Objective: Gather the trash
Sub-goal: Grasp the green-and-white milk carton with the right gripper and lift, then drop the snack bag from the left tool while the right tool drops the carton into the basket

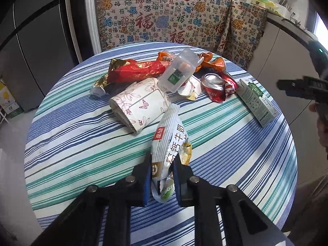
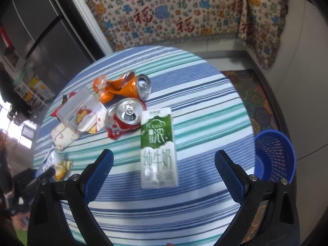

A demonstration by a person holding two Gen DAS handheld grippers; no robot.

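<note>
Silver foil crinkles between our left gripper pads: the snack wrapper is pinched at the frame's lower centre. We should lift it straight, without dragging. Our right gripper gapes wide above the milk carton at mid-frame; we centre before closing. Farther right waits the blue basket.

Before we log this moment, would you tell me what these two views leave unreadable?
- Blue basket, right wrist view: the right gripper arm hides its base; contents unclear.
- Snack wrapper, left wrist view: the left gripper covers its lower end.
- Milk carton, right wrist view: lower print blurred.
</note>
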